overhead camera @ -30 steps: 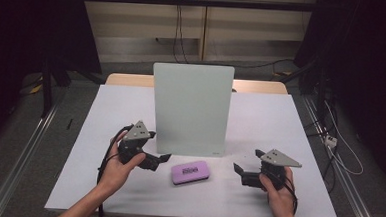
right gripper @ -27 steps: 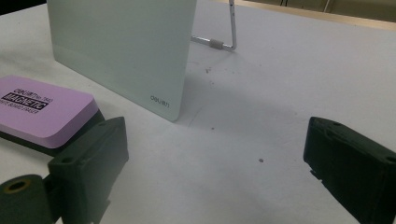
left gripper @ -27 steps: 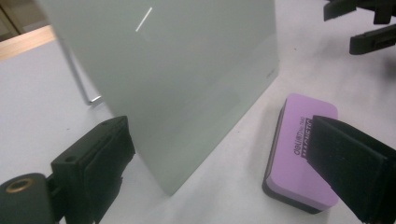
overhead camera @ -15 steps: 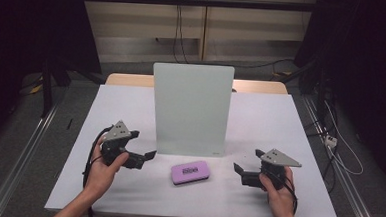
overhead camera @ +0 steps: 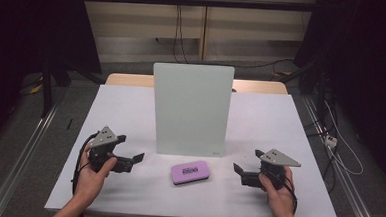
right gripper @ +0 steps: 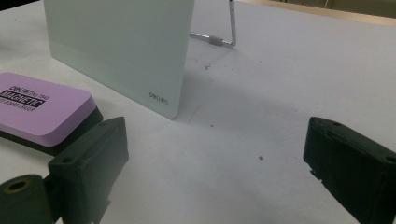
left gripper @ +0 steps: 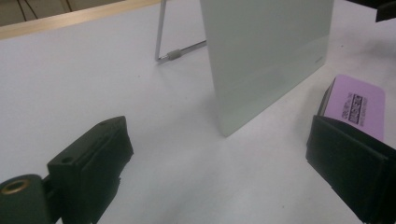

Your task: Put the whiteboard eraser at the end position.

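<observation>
A pale green-white board [overhead camera: 192,108] stands upright on a wire stand at the middle of the white table [overhead camera: 126,105]. A purple magnetic eraser [overhead camera: 190,171] with a black underside lies flat in front of it. My left gripper [overhead camera: 130,149] rests on the table left of the eraser, open and holding nothing. My right gripper [overhead camera: 247,161] sits right of the eraser, open as well. The left gripper view has its gripper [left gripper: 219,163] with jaws wide apart, the board [left gripper: 266,51] ahead and the eraser [left gripper: 357,105] by the right jaw. In the right gripper view, that gripper [right gripper: 215,158] faces the board [right gripper: 121,46] and the eraser [right gripper: 39,105] at left.
The board's metal wire stand [left gripper: 163,46] reaches out behind it on the table. A wooden edge [overhead camera: 127,80] runs along the table's far side. Cables lie on the floor beyond and to the right of the table.
My left gripper has moved left, away from the eraser. The right gripper, the eraser and the board have stayed where they were.
</observation>
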Demonstrator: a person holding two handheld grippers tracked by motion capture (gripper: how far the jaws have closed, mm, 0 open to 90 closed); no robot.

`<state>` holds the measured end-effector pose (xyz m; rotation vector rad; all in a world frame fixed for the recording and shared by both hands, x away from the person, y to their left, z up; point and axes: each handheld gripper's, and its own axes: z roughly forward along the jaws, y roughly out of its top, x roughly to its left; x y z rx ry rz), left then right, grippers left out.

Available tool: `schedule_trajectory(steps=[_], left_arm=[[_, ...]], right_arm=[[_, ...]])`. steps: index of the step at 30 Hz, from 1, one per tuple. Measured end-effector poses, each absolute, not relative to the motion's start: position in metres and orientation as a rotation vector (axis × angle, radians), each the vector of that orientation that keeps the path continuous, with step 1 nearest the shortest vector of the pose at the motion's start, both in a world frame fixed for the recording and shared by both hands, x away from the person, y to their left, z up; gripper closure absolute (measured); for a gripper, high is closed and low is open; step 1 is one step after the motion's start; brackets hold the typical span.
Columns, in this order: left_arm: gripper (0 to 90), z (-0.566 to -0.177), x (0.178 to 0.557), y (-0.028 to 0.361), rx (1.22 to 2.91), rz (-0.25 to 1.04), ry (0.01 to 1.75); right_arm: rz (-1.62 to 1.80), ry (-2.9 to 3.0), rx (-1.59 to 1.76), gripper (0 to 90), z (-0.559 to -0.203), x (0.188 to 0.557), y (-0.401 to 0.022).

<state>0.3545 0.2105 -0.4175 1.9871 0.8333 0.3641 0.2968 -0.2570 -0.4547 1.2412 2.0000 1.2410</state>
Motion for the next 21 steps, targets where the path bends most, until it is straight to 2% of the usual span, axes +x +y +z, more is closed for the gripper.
schedule_trajectory(steps=[13,21], left_arm=[[5.6,-0.433,0.341,0.228,1.911,0.391,0.915],[5.5,-0.433,0.337,0.225,1.900,0.410,0.909]], right_arm=[[1.241,1.997,1.239,7.1,-0.454,0.295,-0.257],[1.239,2.002,1.247,7.0,-0.455,0.294,-0.259]])
